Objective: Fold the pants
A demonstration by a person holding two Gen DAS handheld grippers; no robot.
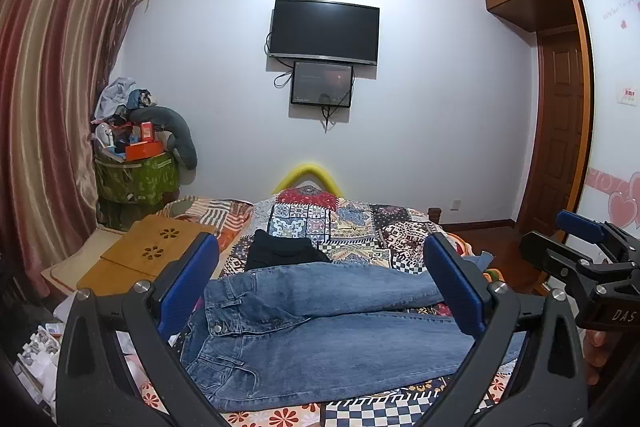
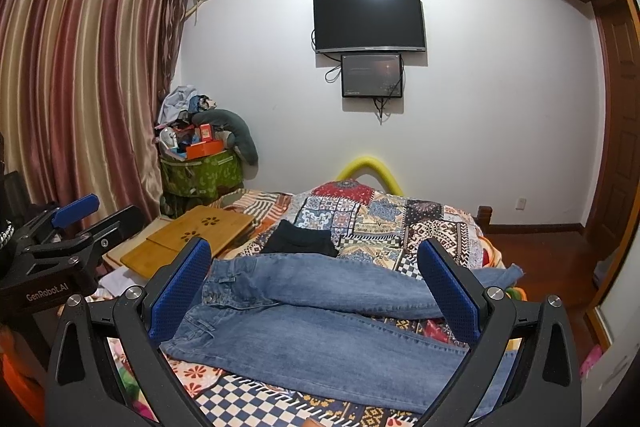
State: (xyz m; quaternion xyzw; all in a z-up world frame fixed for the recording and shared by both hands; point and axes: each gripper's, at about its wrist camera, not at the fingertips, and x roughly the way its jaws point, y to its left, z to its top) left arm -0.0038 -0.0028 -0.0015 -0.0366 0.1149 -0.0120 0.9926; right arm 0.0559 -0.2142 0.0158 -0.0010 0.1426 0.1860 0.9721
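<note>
Currently, blue jeans (image 1: 320, 339) were seen spread on the patchwork quilt (image 1: 360, 223), waistband left, legs right. Both left gripper (image 1: 320, 287) and right gripper (image 2: 314, 291) were held wide apart, empty. Denim was judged heavy, limp; waistband and hems were preferred for pinching.

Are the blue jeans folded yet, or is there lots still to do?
Hardly started. Done: the jeans lie spread out on the patchwork quilt, waist to the left, legs to the right. In hand: nothing; the left gripper and right gripper are both open above them. Left: all the folding.
</note>
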